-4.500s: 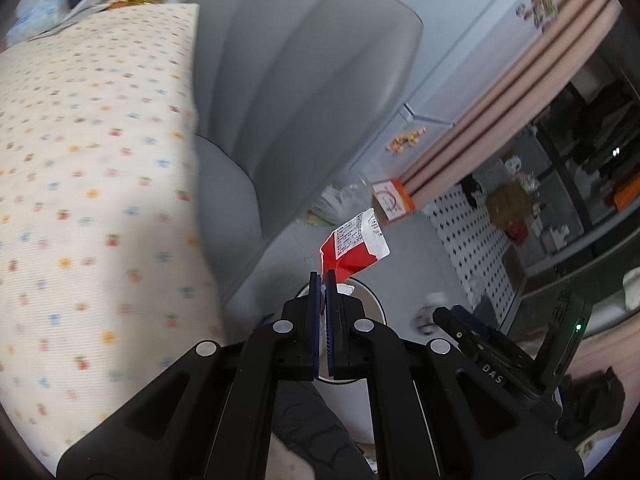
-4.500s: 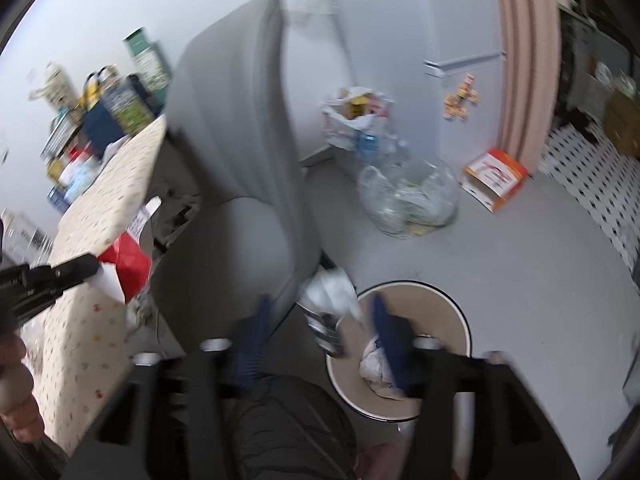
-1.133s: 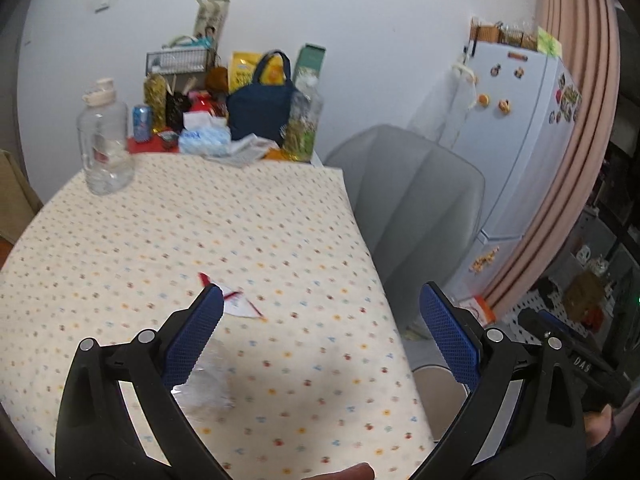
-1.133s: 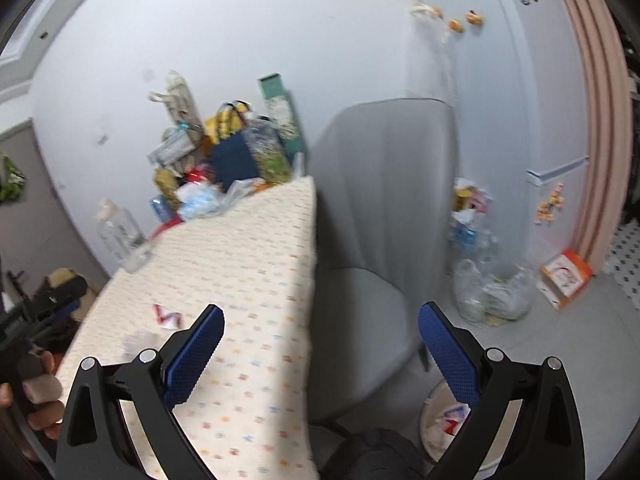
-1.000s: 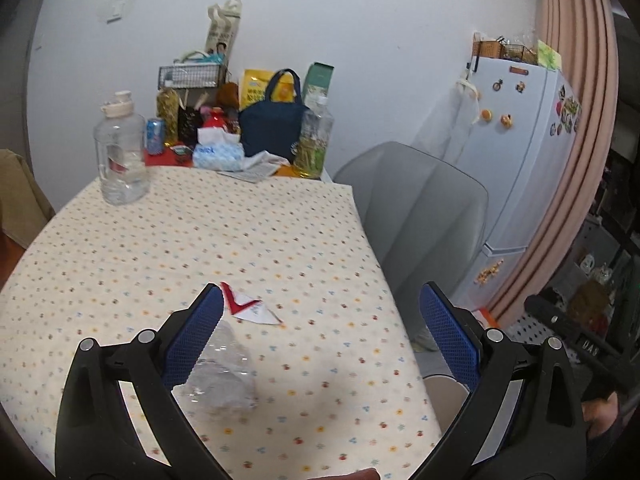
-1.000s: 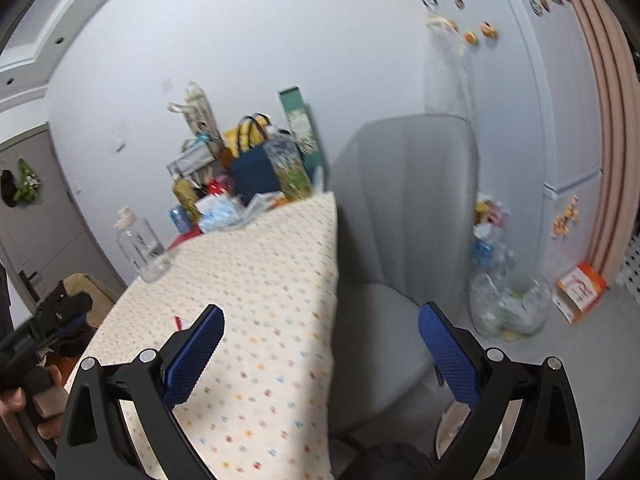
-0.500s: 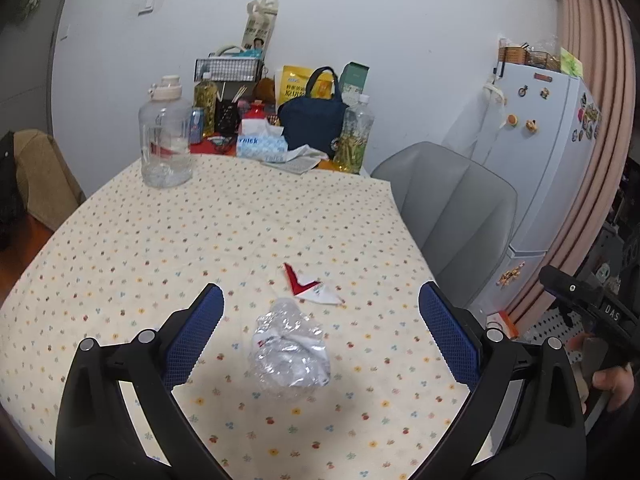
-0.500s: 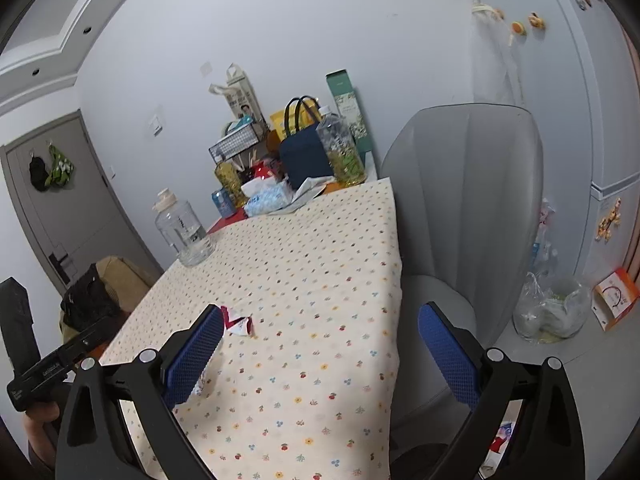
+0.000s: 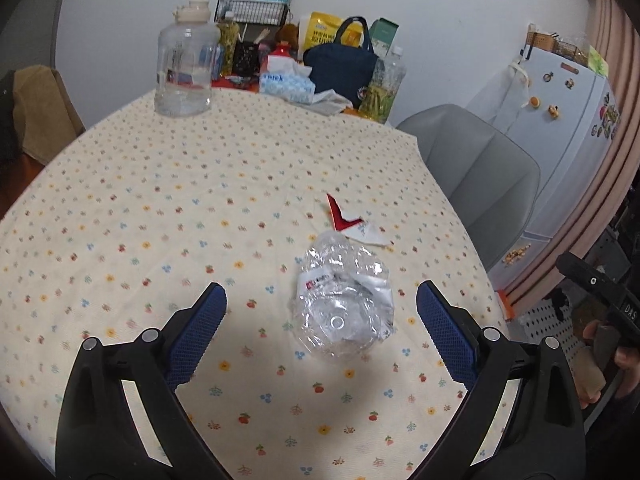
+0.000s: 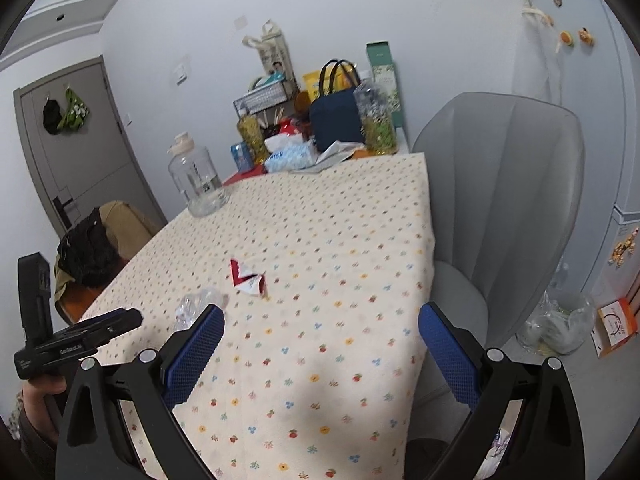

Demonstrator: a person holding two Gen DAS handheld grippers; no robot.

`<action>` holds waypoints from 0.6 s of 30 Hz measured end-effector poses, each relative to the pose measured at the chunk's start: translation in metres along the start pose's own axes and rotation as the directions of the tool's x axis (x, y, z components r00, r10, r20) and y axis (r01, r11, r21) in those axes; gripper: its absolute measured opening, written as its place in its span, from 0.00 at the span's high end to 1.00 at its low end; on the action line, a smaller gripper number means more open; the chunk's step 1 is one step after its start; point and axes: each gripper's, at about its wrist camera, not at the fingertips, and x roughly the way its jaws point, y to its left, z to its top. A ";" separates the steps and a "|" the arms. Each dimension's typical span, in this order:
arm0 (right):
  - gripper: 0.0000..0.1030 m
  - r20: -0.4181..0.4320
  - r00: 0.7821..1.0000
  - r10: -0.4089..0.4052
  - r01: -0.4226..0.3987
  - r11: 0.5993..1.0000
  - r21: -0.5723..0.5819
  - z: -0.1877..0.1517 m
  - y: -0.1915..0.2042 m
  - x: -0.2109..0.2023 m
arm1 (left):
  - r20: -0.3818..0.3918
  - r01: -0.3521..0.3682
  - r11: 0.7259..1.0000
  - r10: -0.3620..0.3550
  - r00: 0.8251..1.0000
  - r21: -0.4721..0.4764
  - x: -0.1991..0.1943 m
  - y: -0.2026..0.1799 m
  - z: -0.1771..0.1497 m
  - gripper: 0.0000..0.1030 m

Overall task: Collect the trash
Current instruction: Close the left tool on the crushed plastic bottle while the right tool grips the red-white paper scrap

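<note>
A crushed clear plastic bottle (image 9: 343,297) lies on the flower-print tablecloth (image 9: 160,216). A red and white wrapper scrap (image 9: 352,227) lies just beyond it. My left gripper (image 9: 320,328) is open and empty, with the bottle between and just ahead of its blue pads. My right gripper (image 10: 320,350) is open and empty above the table's near right part. In the right wrist view the wrapper scrap (image 10: 247,277) lies ahead and the bottle (image 10: 197,306) shows beside the left pad.
A grey chair (image 10: 508,200) stands at the table's right side. A large clear jug (image 9: 184,74), tissue box (image 9: 286,86), navy bag (image 9: 344,68) and bottles crowd the far table edge. A white fridge (image 9: 560,128) and a bag of bottles (image 10: 556,326) stand to the right.
Both grippers let go of their trash over the bin and swung back to the table, open. The left gripper has closed in on the crushed bottle over the last second.
</note>
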 end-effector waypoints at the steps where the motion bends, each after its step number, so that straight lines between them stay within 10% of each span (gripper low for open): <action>1: 0.07 -0.011 1.000 -0.002 0.002 1.000 -0.004 -0.002 0.001 0.003 | -0.011 0.009 1.000 -0.009 1.000 -0.003 0.004 -0.001 -0.002 0.08; 18: 0.07 -0.073 0.996 0.052 -0.057 0.996 -0.067 -0.018 0.015 0.023 | -0.166 -0.025 1.000 0.023 0.986 -0.008 0.073 -0.028 -0.009 0.09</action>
